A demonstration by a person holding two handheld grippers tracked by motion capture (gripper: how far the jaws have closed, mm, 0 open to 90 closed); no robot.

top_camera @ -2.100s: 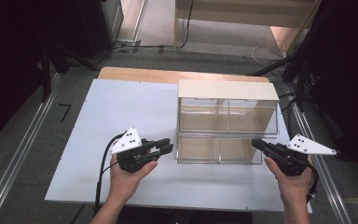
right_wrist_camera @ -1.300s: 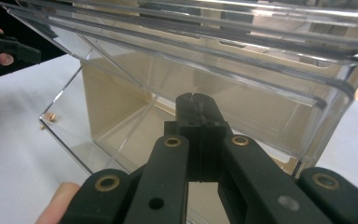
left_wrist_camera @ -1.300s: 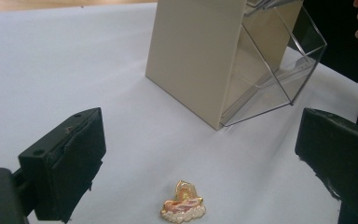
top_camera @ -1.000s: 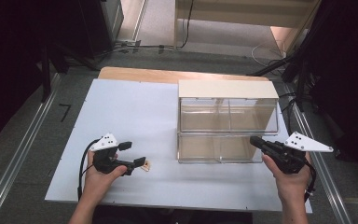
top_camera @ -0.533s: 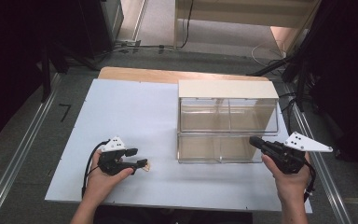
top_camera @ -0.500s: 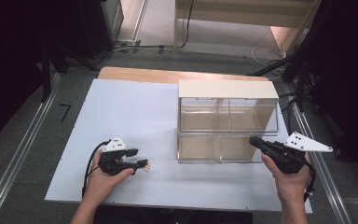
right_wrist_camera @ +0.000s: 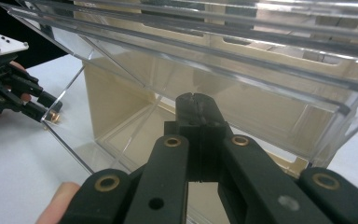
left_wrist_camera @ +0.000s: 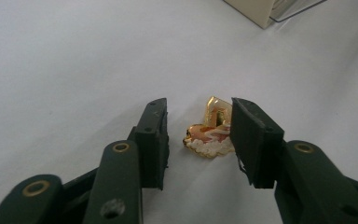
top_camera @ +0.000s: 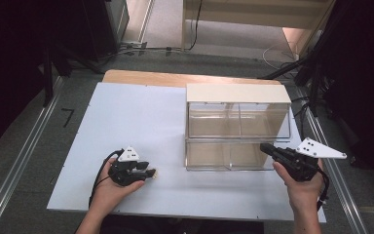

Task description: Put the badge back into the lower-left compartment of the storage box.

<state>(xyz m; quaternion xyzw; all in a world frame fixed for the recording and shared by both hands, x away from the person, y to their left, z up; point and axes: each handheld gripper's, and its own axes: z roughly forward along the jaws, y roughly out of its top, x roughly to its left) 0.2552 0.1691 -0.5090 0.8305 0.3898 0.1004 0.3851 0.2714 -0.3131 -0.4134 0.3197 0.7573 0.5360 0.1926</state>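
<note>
Lying flat on the white counter, a small gold-coloured trinket with a glossy orange-and-cream enamel face sits between the jaws of the left claw. The jaws stand apart on either side of it; the right-hand pad overlaps its edge in the left gripper view, and contact cannot be confirmed. The pads are matt black, blocky and square-cut, on dark arms with brass-coloured rivets. In the high view the trinket shows as a pale speck at the tip of the left claw, near the counter's front edge and well left of the drawer unit.

The drawer unit is a cream-framed box with clear, hard plastic drawers in two rows, standing on the right half of the counter. The right claw is closed, its jaws pressed together with nothing between them, its tip close to the clear wall of the lower drawer. In the high view the right claw sits at the unit's lower right corner, a grey three-cornered plate on top.
</note>
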